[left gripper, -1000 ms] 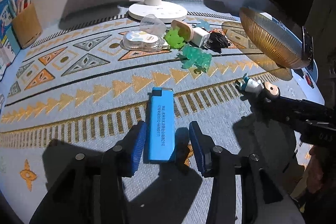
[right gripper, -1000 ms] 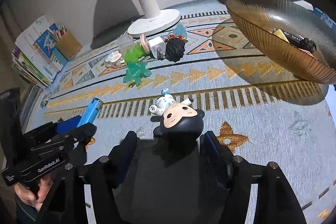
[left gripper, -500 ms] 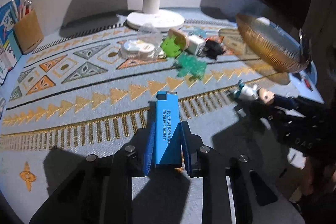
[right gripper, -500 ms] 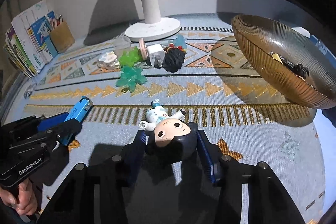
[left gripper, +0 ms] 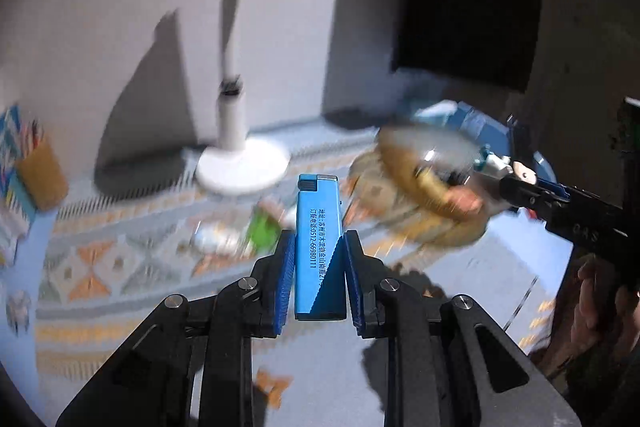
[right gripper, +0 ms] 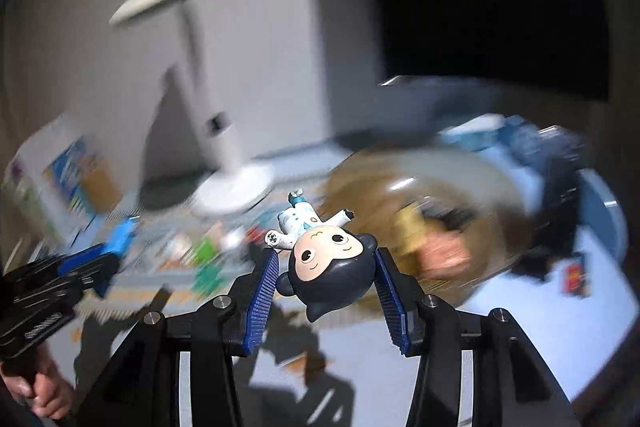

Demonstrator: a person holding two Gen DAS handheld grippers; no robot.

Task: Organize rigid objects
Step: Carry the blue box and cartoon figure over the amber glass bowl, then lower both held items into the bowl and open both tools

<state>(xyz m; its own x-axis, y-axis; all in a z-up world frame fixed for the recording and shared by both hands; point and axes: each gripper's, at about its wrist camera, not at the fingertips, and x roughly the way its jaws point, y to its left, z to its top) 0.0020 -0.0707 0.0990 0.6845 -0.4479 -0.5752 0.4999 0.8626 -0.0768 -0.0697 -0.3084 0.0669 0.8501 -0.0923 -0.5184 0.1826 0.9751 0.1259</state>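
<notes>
Blue lighter [left gripper: 319, 247], clamped in the left tool [left gripper: 318, 241], hangs above the patterned counter [left gripper: 120, 267]. Right tool [right gripper: 326, 259] grips a dark-haired figurine [right gripper: 330, 263] by its head, probably both bound for the amber bowl [right gripper: 420, 187].

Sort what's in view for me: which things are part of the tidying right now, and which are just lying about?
In play:
- lighter, held in the left tongs
- doll, held in the right tongs
- bowl, probably the drop-off

Lying about:
- lamp
- pen holder
- green toys, blurred, untouched
</notes>
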